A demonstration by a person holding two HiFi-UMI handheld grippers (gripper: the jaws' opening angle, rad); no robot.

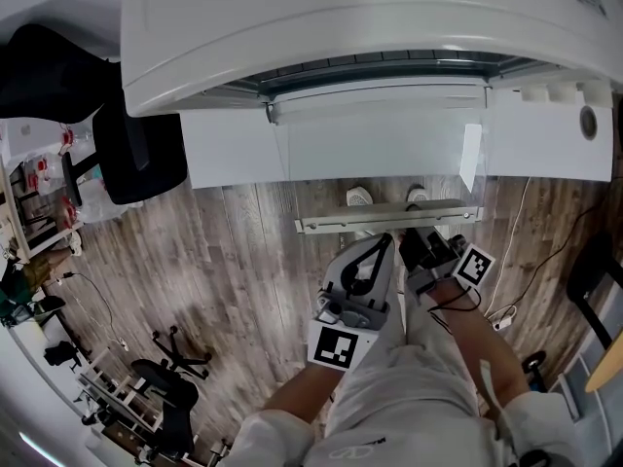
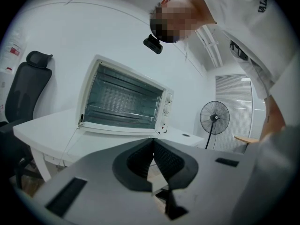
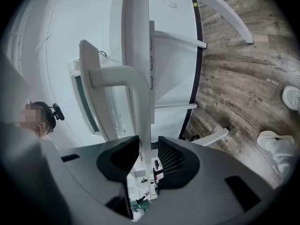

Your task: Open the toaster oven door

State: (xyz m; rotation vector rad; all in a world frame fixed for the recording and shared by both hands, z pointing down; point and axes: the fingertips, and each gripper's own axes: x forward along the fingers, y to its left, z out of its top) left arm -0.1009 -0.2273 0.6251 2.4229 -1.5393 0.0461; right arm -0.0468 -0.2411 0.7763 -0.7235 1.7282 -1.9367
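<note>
Head camera looks steeply down over the toaster oven (image 1: 370, 27). Well back, the left tool (image 2: 153, 146) camera faces it; the right tool (image 3: 149, 156) camera hugs its door (image 3: 138, 55).

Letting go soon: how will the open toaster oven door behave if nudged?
Probably rigid: the glass door looks framed, pivoting only at its hinge. Lying open flat, it likely stays put. Its smooth handle, between the right gripper's open jaws, may slip.

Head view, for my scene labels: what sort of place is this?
Probably an office or workroom rather than a kitchen: the toaster oven sits on a white desk, with a black office chair beside it and a pedestal fan nearby.
</note>
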